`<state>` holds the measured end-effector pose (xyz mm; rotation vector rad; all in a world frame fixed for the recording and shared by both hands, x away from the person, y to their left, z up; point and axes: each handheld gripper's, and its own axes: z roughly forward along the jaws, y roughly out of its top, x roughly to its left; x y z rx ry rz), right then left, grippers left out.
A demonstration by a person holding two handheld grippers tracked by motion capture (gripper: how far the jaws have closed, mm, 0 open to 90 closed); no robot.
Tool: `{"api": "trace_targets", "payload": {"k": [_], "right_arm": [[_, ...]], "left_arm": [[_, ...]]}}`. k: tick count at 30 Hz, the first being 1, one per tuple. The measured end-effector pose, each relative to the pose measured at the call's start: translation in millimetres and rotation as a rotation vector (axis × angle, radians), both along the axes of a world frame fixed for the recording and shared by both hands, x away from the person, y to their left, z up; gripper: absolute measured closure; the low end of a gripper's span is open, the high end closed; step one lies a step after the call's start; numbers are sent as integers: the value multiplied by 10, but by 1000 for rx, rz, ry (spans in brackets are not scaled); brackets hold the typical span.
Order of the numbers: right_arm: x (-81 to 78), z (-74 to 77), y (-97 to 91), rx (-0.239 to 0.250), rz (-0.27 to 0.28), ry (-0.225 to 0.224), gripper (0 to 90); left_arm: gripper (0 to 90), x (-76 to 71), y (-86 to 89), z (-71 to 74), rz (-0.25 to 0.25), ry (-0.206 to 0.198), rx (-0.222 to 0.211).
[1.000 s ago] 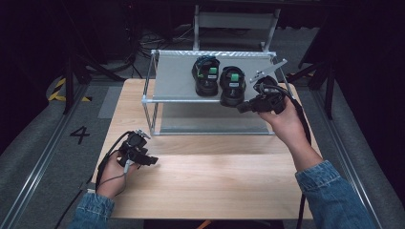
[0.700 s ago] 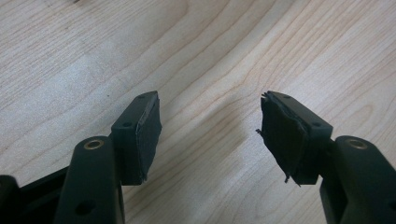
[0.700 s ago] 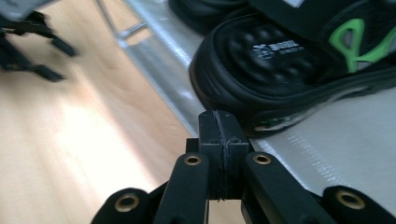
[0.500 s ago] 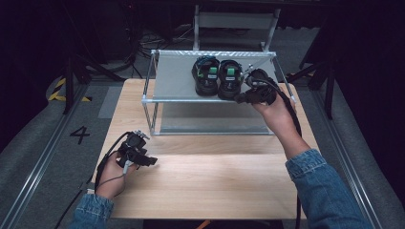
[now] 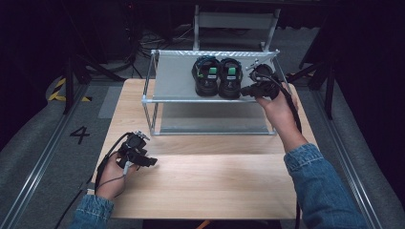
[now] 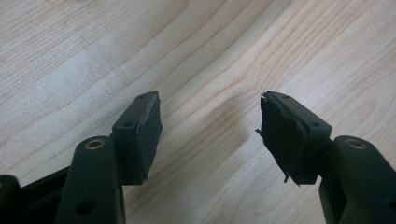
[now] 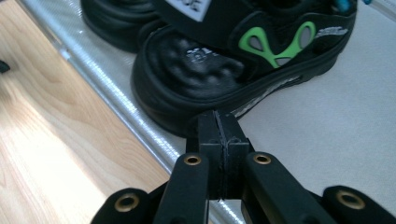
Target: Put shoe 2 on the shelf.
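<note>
Nudging the black sandal (image 7: pixel 210 74), right tongs (image 7: pixel 218 122) closed; its label seems unreadable.

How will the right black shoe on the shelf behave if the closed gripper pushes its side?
The right shoe probably slides rather than tips: its sole looks wide and flat. Its thick rubbery sole may drag, nudging the left shoe beside it.

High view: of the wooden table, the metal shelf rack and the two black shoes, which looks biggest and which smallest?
1. Wooden table
2. Metal shelf rack
3. Left black shoe and right black shoe: they look alike, so no ranking between them.
</note>
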<state>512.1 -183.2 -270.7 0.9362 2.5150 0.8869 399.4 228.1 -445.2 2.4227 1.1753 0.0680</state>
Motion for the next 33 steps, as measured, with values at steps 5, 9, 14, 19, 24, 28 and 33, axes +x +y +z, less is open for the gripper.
{"api": "trace_targets", "payload": {"k": [5,9,14,19,24,28,33], "right_arm": [[-82,71,-57,53,14,-10,882],[-182,150,-110,80,26,-4,852],[-362,241,-224,132,48,14,718],[-627,276,-406,152,67,-14,578],[-776,259,-560,148,59,-18,547],[-900,195,-749,136,36,-18,512],[-993,81,-981,154,8,-10,474]], "left_arm": [[386,-14,38,11,2,-8,1],[385,-51,67,19,6,-13,-1],[387,-84,106,48,11,-18,-16],[405,-137,153,100,11,-30,-43],[395,-147,186,153,29,-34,-78],[300,-142,189,199,52,-46,-74],[233,-139,202,236,71,-71,-66]]}}
